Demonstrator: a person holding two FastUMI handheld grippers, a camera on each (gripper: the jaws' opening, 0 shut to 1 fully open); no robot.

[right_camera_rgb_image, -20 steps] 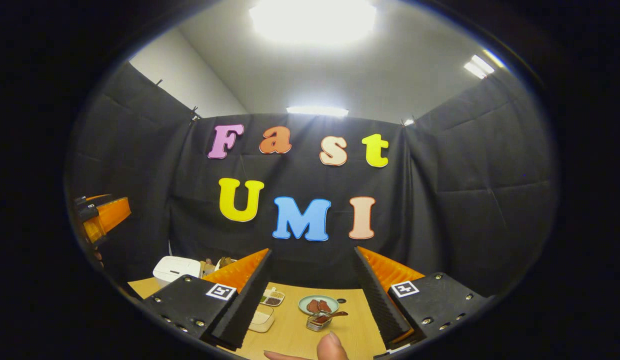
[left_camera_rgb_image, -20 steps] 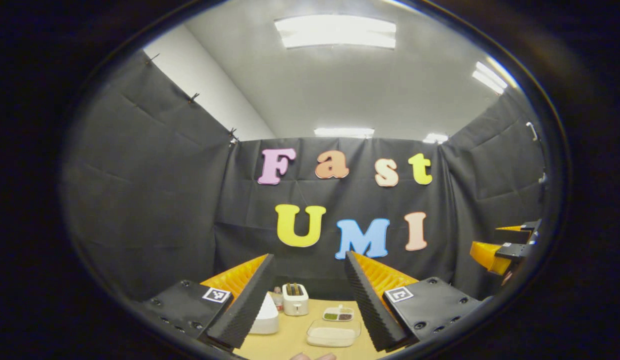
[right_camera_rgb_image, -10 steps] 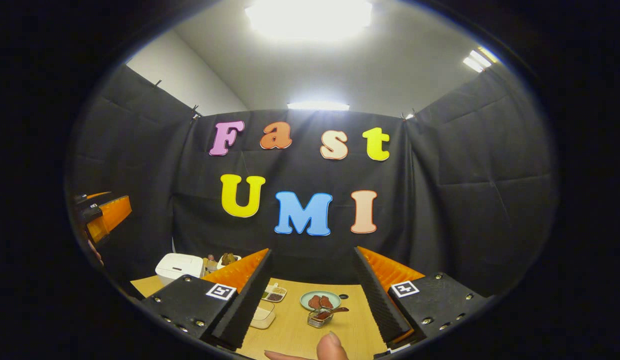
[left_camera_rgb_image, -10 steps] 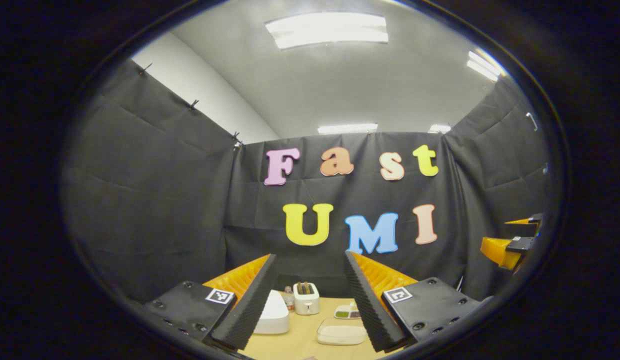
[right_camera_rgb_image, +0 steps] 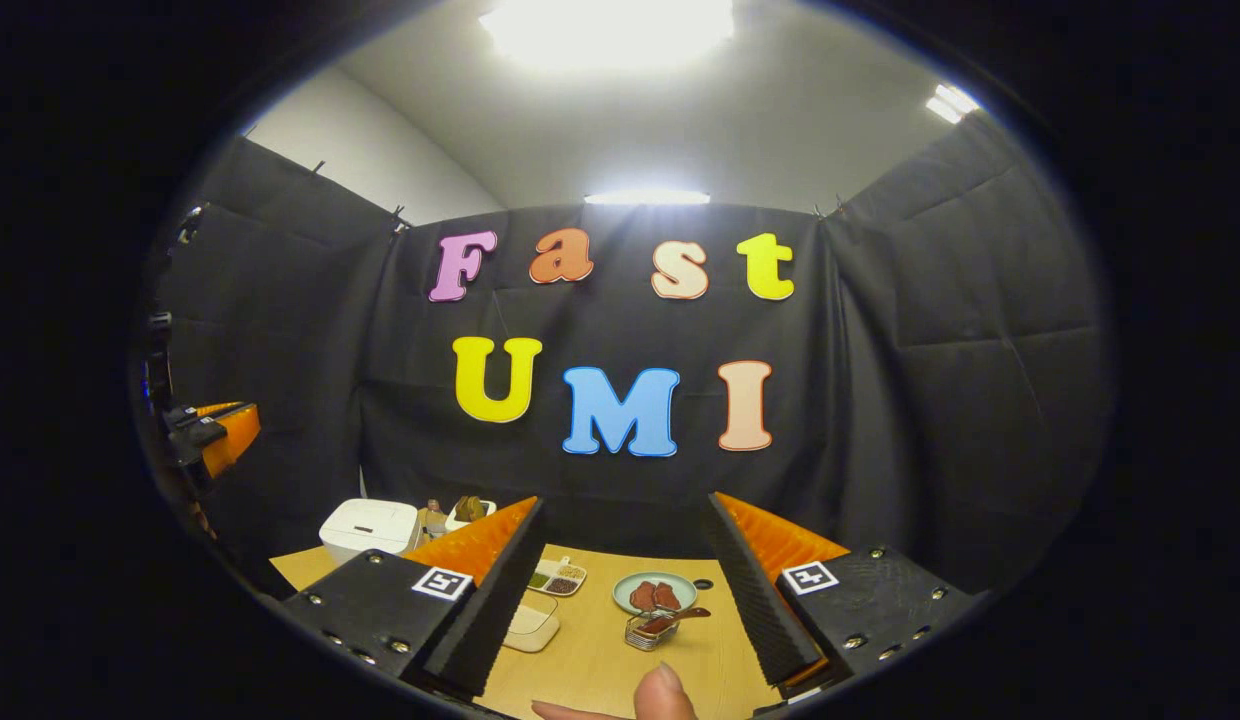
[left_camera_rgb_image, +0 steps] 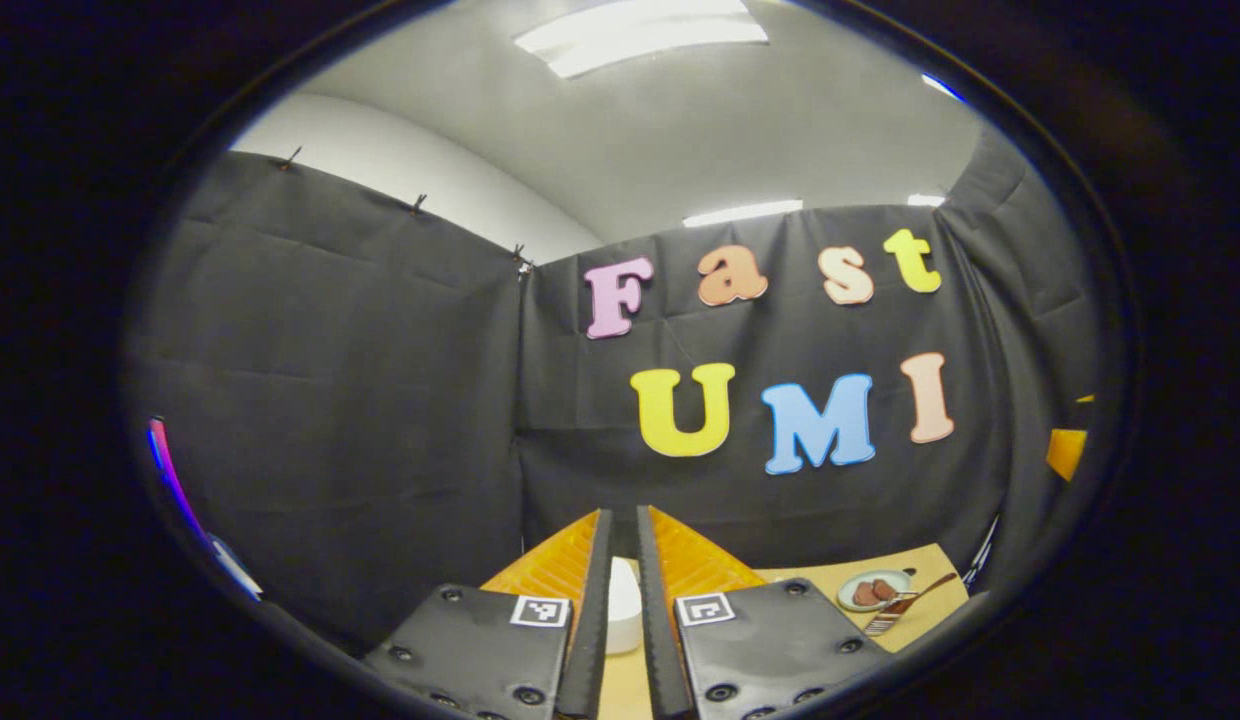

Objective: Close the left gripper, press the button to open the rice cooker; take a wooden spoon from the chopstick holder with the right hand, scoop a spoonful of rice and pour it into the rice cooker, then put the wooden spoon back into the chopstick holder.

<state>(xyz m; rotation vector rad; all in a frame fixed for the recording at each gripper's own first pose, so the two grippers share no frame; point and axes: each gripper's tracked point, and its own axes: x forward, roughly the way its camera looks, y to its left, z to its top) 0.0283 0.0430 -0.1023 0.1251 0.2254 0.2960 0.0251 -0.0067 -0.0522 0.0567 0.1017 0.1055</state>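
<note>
In the left gripper view my left gripper (left_camera_rgb_image: 621, 512) has its fingers drawn together with a thin slit left and nothing held. Through the slit shows the white rice cooker (left_camera_rgb_image: 621, 608), lid down. In the right gripper view the rice cooker (right_camera_rgb_image: 368, 527) stands at the table's far left. My right gripper (right_camera_rgb_image: 625, 515) hangs open and empty above the table. Below it lies the wire chopstick holder (right_camera_rgb_image: 642, 634) with the wooden spoon (right_camera_rgb_image: 682, 617) resting in it. A clear box of rice (right_camera_rgb_image: 532, 627) is half hidden behind one finger. The left gripper (right_camera_rgb_image: 218, 438) appears at the left edge.
A green plate (right_camera_rgb_image: 655, 592) with brown pieces sits behind the holder, and a small divided dish (right_camera_rgb_image: 558, 576) lies to its left. A toaster (right_camera_rgb_image: 469, 511) stands beside the cooker. A thumb (right_camera_rgb_image: 665, 695) shows at the bottom. The wooden table (right_camera_rgb_image: 590, 670) runs to the black cloth wall.
The left gripper's fingers have closed from wide apart to nearly touching, and it has swung left toward the rice cooker. The right gripper has tipped down slightly and stays open.
</note>
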